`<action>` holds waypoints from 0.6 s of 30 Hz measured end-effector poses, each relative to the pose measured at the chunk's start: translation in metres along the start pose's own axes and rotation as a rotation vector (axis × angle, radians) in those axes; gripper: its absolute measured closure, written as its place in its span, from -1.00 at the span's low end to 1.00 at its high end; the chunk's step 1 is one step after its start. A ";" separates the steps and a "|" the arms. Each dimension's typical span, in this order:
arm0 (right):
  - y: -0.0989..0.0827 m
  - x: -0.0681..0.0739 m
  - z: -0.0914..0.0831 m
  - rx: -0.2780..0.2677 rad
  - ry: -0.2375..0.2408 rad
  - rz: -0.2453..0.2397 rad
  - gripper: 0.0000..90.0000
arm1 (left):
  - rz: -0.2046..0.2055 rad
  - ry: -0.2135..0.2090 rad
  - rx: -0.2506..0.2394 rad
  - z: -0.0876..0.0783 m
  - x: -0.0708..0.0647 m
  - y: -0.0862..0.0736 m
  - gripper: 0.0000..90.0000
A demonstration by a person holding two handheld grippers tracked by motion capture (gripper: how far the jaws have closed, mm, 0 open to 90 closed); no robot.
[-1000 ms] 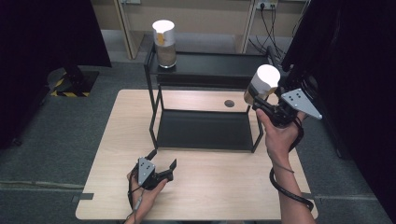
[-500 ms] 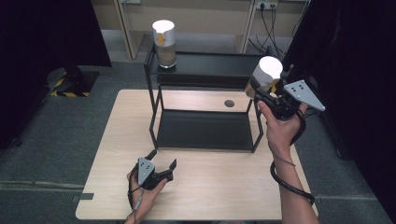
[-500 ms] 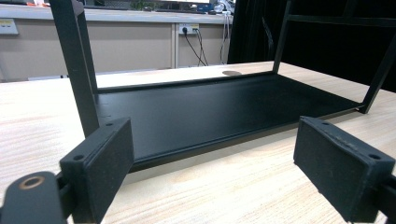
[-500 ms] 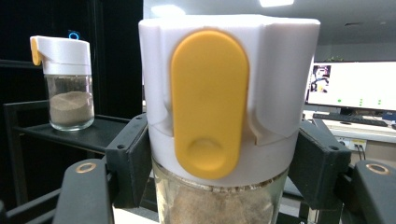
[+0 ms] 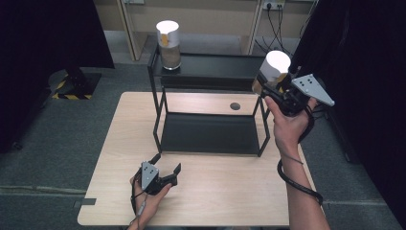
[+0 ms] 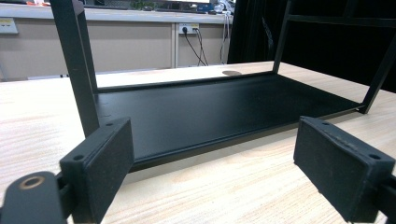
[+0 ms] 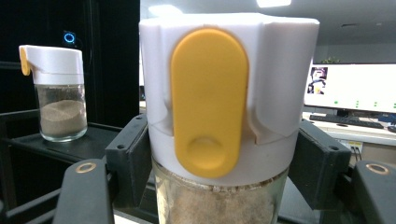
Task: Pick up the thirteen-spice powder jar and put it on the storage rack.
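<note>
A black two-tier rack (image 5: 209, 134) stands on the far half of the wooden bench (image 5: 230, 191), its lower tray flat on the benchtop and its upper shelf raised on thin posts.

The right gripper (image 5: 273, 85) is held up in the air at the right end of the rack's upper shelf, just off its near right corner. Its jaws pinch a jar (image 5: 272, 72) with a white cap and a yellow flip tab, one pad on each side of the lid. In the right gripper view the jar (image 7: 224, 116) stands upright between the pads, tab facing the camera, with brown granules showing through the glass below the cap. Whether its base touches the shelf cannot be told.

A second jar (image 5: 168, 44) of the same kind stands upright on the far left corner of the upper shelf, partly filled with brown powder. It also shows in the right gripper view (image 7: 58, 93), well apart from the held one.

The left gripper (image 5: 167, 165) rests low at the near edge of the bench, left of centre, in the person's hand. Its jaws are spread wide with nothing between them, and point at the rack's lower tray (image 6: 210, 112), near its front edge.
</note>
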State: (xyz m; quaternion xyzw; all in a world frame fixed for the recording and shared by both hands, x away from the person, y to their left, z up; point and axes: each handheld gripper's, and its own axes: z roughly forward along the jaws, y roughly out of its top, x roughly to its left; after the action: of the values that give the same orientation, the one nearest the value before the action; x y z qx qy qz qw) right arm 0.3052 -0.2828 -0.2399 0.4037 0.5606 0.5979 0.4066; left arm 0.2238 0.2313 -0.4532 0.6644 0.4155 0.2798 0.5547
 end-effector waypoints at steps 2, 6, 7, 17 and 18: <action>0.002 0.000 0.002 -0.002 -0.001 0.000 -0.31 | 0.000 0.000 -0.001 0.000 0.000 0.000 -0.75; 0.007 0.002 0.005 0.008 -0.004 -0.007 -0.31 | -0.001 -0.001 0.000 0.000 0.000 0.000 -0.74; 0.008 0.002 0.005 0.007 -0.005 -0.007 -0.31 | -0.001 -0.001 0.000 0.000 0.000 0.000 -0.74; 0.014 0.002 0.012 0.015 -0.012 -0.006 -0.31 | 0.001 -0.001 0.002 0.000 0.000 0.000 -0.75; 0.015 0.002 0.013 0.016 -0.013 -0.005 -0.32 | 0.001 -0.001 0.002 0.000 0.000 0.000 -0.75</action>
State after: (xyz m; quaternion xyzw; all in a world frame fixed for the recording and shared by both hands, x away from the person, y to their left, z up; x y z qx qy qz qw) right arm 0.3164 -0.2769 -0.2245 0.4093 0.5637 0.5897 0.4087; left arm 0.2240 0.2311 -0.4529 0.6654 0.4151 0.2795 0.5540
